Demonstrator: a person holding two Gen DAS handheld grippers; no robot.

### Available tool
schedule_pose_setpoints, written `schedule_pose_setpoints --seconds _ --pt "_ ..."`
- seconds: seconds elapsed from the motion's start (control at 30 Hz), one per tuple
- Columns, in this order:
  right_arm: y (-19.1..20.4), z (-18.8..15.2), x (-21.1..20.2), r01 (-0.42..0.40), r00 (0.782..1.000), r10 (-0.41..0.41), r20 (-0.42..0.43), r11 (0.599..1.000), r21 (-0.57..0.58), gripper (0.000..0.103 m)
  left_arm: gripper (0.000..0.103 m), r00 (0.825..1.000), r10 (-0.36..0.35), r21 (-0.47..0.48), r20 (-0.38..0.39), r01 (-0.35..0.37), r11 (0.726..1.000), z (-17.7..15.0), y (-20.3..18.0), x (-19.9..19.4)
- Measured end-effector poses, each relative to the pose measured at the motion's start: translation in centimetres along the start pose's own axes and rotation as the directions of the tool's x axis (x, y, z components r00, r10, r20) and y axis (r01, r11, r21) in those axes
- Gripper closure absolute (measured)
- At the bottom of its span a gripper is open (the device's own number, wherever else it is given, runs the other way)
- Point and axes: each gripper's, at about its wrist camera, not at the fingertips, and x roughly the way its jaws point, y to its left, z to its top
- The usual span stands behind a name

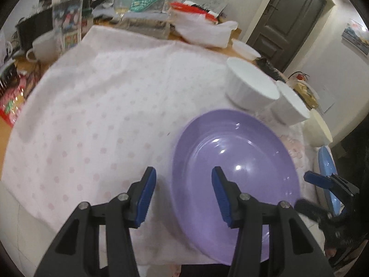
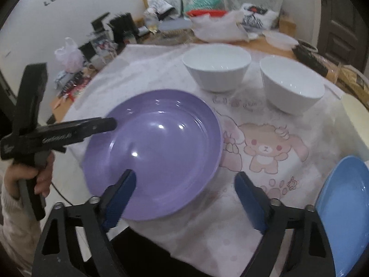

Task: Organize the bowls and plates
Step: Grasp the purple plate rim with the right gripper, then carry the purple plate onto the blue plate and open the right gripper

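Note:
A purple plate (image 1: 235, 177) (image 2: 156, 152) lies on the white cloth near the table's front edge. My left gripper (image 1: 183, 175) is open, its right finger over the plate's left part and its left finger over the cloth. My right gripper (image 2: 185, 182) is open and empty, its left finger over the plate's near rim. A blue plate (image 2: 343, 210) (image 1: 326, 168) lies at the front right. Two white bowls (image 2: 216, 69) (image 2: 291, 84) stand upright behind the plates; they also show in the left wrist view (image 1: 251, 85) (image 1: 290, 106).
The cloth (image 1: 103, 106) with a bear print (image 2: 265, 147) covers the table. Clutter lines the back and left edges: a white cup (image 1: 43, 46), boxes, a white bag (image 2: 219, 30), a clear lidded container (image 2: 280, 39). A cream object (image 2: 355, 120) lies at the right edge.

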Motion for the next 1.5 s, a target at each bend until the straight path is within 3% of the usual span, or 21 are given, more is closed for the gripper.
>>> schedule_pose_setpoints --seconds 0.13,0.2,0.3,0.47,1.0,1.5 --pt "-0.8 0.1 1.4 0.006 0.999 -0.005 -0.039 1.000 0.027 0.040 0.066 1.000 -0.007 -0.001 0.002 0.007 1.000 0.0 0.1 0.3" --pt "-1.1 0.1 1.6 0.006 0.999 -0.004 -0.049 0.999 0.033 0.050 0.078 1.000 -0.013 -0.007 -0.005 0.013 1.000 0.0 0.4 0.4" --pt "-1.1 0.0 1.8 -0.001 0.999 0.003 -0.054 0.999 0.033 0.064 0.087 1.000 -0.010 0.000 -0.005 0.010 1.000 0.1 0.4 0.5" --pt "-0.9 -0.2 2.1 0.007 0.998 -0.005 -0.062 1.000 0.028 0.073 0.092 1.000 0.005 0.011 -0.001 -0.005 1.000 0.2 0.1 0.6" --pt "-1.3 -0.2 0.4 0.011 0.999 -0.009 -0.031 0.999 0.039 0.073 0.093 1.000 0.006 0.050 0.024 -0.008 0.999 0.5 -1.9 -0.9" --pt "-6.1 -2.6 -5.7 0.064 0.996 -0.069 0.056 0.993 0.099 0.071 0.092 0.997 -0.064 0.197 0.035 0.056 0.979 0.7 -10.5 -2.3"
